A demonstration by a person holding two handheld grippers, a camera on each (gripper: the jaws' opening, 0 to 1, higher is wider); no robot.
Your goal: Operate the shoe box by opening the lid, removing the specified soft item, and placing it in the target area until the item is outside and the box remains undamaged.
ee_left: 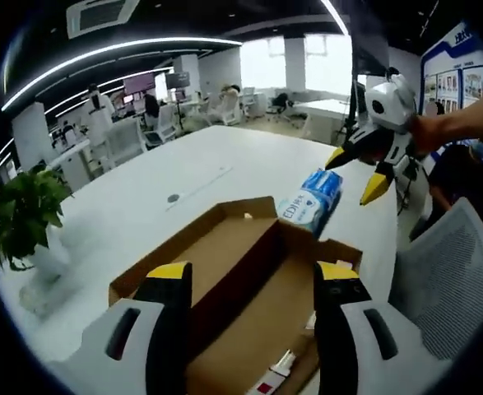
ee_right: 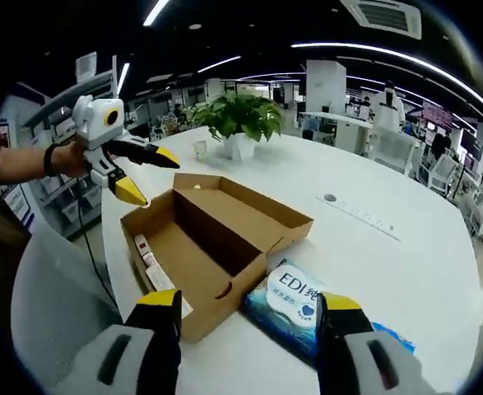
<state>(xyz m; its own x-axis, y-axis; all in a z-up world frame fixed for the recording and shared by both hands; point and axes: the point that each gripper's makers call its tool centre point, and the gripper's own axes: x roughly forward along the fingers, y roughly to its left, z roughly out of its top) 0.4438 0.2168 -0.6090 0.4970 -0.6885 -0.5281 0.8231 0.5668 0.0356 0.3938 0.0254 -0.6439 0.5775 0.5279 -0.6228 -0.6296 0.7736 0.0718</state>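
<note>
The shoe box (ee_right: 212, 251) lies open on the white table (ee_right: 373, 206), its lid (ee_right: 245, 210) folded back flat beside the tray. The blue pack of wipes (ee_right: 294, 306) is out of the box, lying on the table and touching the box's outer wall near one corner; in the left gripper view the pack (ee_left: 311, 200) sits just past the box's (ee_left: 241, 280) far corner. Inside the box a small strip with a red mark (ee_right: 146, 257) rests against one wall.

The right gripper (ee_right: 248, 313) hangs near the pack with its jaws apart, holding nothing. The left gripper (ee_left: 249, 284) hovers over the box, jaws also apart and empty; from the right gripper view it (ee_right: 148, 175) is above the box's far corner.

A potted plant (ee_right: 239, 119) stands on the table well beyond the box. A mesh chair (ee_left: 451, 280) stands beside the table near the box.
</note>
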